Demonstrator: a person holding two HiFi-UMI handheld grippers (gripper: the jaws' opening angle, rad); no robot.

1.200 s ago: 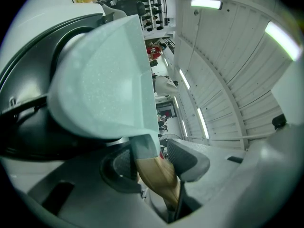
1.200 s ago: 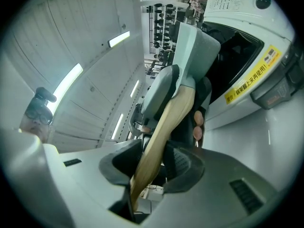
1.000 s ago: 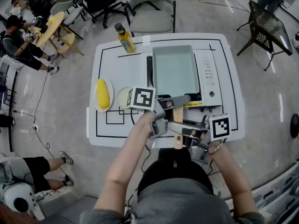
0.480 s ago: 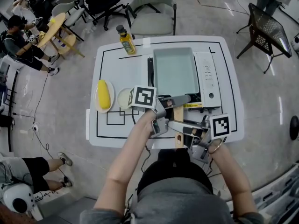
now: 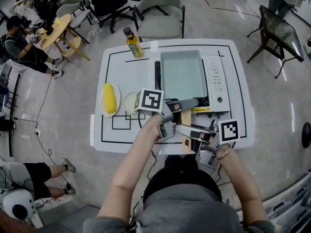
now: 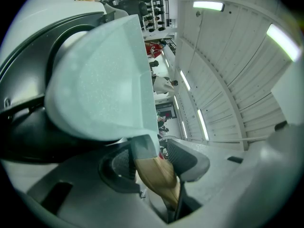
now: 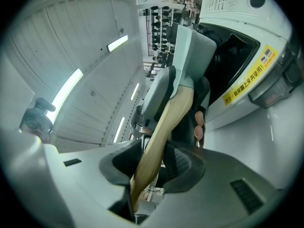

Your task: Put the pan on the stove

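A pale green rectangular pan point(image 5: 183, 74) sits on the black top of the white stove point(image 5: 216, 81). Its wooden handle point(image 5: 185, 119) points toward me over the table's front edge. My left gripper point(image 5: 181, 106) is shut on the handle close to the pan, and my right gripper point(image 5: 188, 133) is shut on it further back. In the left gripper view the pan point(image 6: 102, 80) fills the upper left and the handle point(image 6: 159, 177) runs between the dark pads point(image 6: 124, 164). In the right gripper view the handle point(image 7: 164, 132) crosses between the pads toward the pan point(image 7: 190, 46), beside the stove point(image 7: 247, 46).
On the white table point(image 5: 116, 130), left of the stove, lie a plate with a yellow corn cob point(image 5: 109, 98) and a small white dish point(image 5: 129, 101). An oil bottle point(image 5: 131, 42) stands at the back edge. A chair point(image 5: 160, 13) is behind the table, and people sit far left.
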